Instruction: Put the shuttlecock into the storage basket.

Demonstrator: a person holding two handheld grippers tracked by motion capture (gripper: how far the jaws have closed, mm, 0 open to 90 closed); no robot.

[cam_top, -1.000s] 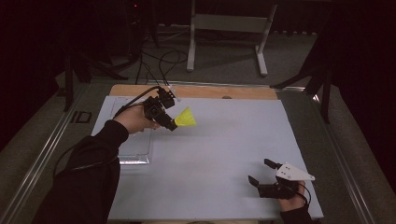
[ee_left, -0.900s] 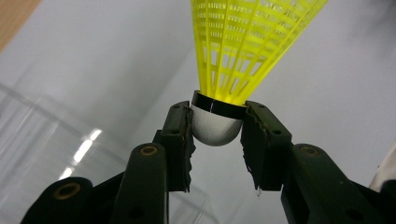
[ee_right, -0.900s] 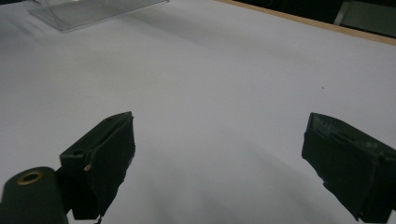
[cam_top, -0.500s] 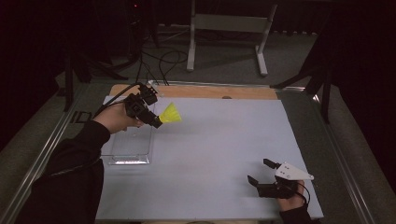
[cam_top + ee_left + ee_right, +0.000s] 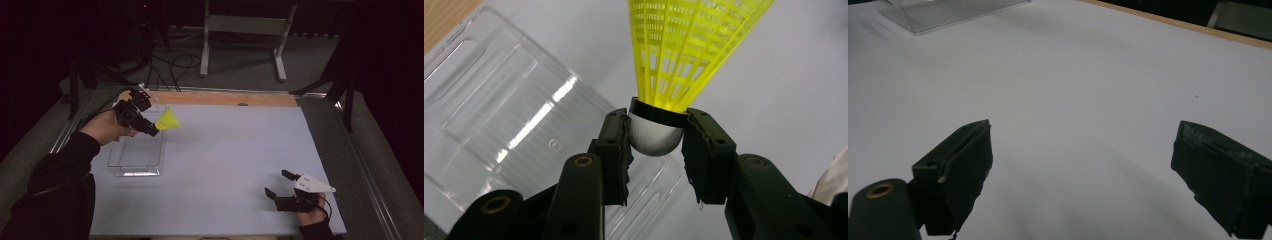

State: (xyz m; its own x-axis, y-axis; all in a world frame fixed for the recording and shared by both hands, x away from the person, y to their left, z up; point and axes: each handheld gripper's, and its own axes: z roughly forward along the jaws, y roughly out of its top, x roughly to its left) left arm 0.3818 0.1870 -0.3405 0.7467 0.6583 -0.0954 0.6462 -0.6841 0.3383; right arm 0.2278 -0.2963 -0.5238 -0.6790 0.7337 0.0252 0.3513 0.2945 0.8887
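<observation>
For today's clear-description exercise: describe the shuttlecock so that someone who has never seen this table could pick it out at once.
Start at the pale table sheet and go to its far left, where a clear plastic tray lies. Just above the tray's far right corner, the left gripper holds the shuttlecock by its white rounded cork. Its bright yellow mesh skirt is the only vivid colour there.

We see the tray (image 5: 135,155) on the table's (image 5: 225,150) far left, the shuttlecock (image 5: 167,121) above its far right corner, the right gripper (image 5: 281,186) near right.
</observation>
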